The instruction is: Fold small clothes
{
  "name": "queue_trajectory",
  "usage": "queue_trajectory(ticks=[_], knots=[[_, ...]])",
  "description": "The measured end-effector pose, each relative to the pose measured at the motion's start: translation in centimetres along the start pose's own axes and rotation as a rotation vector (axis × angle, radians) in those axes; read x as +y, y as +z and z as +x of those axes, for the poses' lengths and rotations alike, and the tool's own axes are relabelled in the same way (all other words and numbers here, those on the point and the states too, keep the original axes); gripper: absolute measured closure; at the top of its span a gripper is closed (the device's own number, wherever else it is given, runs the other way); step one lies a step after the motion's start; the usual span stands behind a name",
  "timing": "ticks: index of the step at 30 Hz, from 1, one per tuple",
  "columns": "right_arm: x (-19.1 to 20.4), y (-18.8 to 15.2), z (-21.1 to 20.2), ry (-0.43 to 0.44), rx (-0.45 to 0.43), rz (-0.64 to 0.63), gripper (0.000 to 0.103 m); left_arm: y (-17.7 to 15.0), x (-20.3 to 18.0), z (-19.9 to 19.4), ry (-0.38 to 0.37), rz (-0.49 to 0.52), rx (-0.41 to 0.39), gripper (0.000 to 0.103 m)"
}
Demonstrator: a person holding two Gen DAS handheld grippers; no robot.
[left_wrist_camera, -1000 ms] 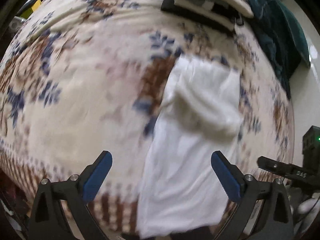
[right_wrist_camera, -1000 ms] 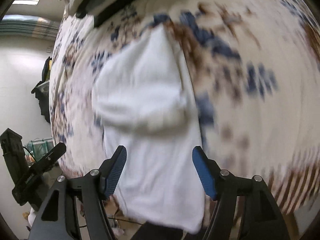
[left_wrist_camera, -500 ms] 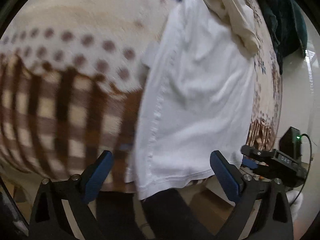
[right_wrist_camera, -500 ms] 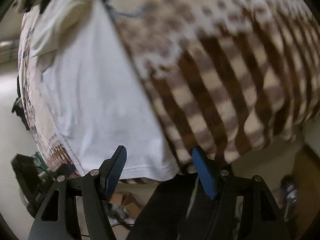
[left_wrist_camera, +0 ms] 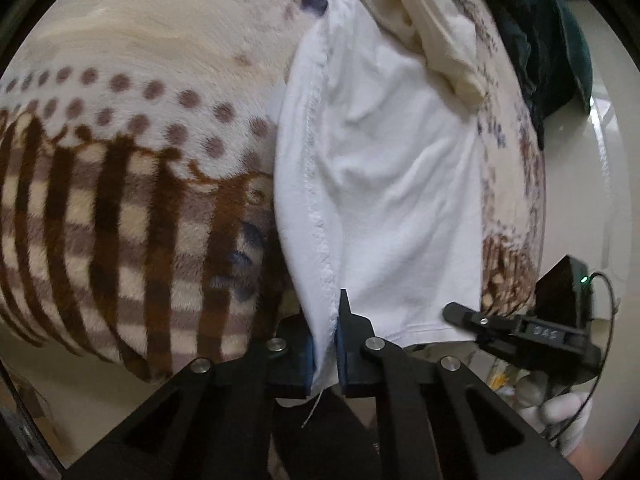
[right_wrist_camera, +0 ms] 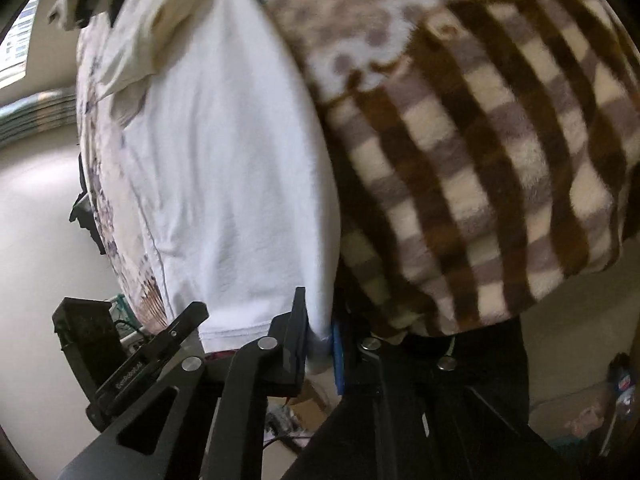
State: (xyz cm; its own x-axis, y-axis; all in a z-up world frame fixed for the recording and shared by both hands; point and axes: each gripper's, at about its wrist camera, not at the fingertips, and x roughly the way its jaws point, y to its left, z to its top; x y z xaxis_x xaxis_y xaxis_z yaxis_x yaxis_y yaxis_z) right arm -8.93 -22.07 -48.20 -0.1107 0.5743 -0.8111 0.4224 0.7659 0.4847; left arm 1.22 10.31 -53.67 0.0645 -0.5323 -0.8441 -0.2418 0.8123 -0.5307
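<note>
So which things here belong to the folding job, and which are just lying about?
In the job:
- white garment
- left gripper, shut on its hem corner
- right gripper, shut on the other corner

Lying about:
- cream garment
- dark teal cloth
- patterned blanket underneath

A fleece blanket (left_wrist_camera: 120,208) covers the bed, cream with brown and grey checks near its hanging edge, a band of brown dots above that, and blue-brown flowers further up. A dark teal cloth (left_wrist_camera: 560,40) is bunched at the bed's far corner in the left wrist view. A pale floor (right_wrist_camera: 32,248) shows beside the bed. Cardboard pieces (right_wrist_camera: 308,400) lie on the floor below.
</note>
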Motion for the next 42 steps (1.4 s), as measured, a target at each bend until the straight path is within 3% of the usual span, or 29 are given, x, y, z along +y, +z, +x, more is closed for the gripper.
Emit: queue_trajectory(ticks=[8, 17, 21, 25, 30, 31, 33, 34, 35, 37, 38, 39, 42], knots=[[2.5, -0.4, -4.5, 0.073, -0.084, -0.02, 0.096, 2.2, -0.2, -6.0, -0.129, -0.083, -0.093, 0.1], [9.4, 4.4, -11.4, 0.16, -0.211, -0.1, 0.096, 11.4, -3.5, -10.8, -0.242, -0.058, -0.221, 0.1], [12.1, 8.7, -12.9, 0.186, -0.251, -0.108, 0.096, 16.7, -4.9, -10.9, -0.237, -0.051, -0.269, 0.1], [14.8, 15.1, -13.1, 0.199, -0.3, -0.089, 0.096, 23.4, -6.4, -9.0, -0.22, -0.062, -0.281, 0.1], [17.7, 24.2, -11.6, 0.191, -0.299, -0.068, 0.096, 32.5, -7.6, -5.0, -0.191, -0.075, -0.237, 0.098], [18.1, 25.8, -11.1, 0.19, -0.29, -0.06, 0.096, 33.7, -7.3, -4.4, -0.187, -0.089, -0.216, 0.094], [18.4, 29.0, -9.9, 0.218, -0.241, -0.029, 0.093, 35.5, -6.8, -3.6, -0.159, -0.111, -0.183, 0.06], [18.4, 30.3, -9.5, 0.238, -0.215, -0.018, 0.093, 35.7, -6.7, -4.2, -0.157, -0.1, -0.204, 0.032], [18.7, 32.0, -8.9, 0.257, -0.181, -0.011, 0.089, 35.3, -6.7, -5.1, -0.166, -0.08, -0.227, 0.028], [18.9, 33.3, -8.8, 0.279, -0.165, -0.016, 0.068, 33.5, -7.0, -6.9, -0.155, -0.024, -0.25, 0.028], [18.9, 33.6, -9.1, 0.277, -0.171, -0.023, 0.049, 32.0, -7.3, -7.7, -0.137, 0.023, -0.257, 0.028], [19.0, 33.5, -9.5, 0.274, -0.181, -0.038, 0.048, 30.4, -7.7, -8.2, -0.111, 0.072, -0.256, 0.028], [18.4, 32.3, -10.4, 0.209, -0.188, -0.088, 0.048, 23.8, -9.6, -7.9, 0.073, 0.272, -0.182, 0.028]])
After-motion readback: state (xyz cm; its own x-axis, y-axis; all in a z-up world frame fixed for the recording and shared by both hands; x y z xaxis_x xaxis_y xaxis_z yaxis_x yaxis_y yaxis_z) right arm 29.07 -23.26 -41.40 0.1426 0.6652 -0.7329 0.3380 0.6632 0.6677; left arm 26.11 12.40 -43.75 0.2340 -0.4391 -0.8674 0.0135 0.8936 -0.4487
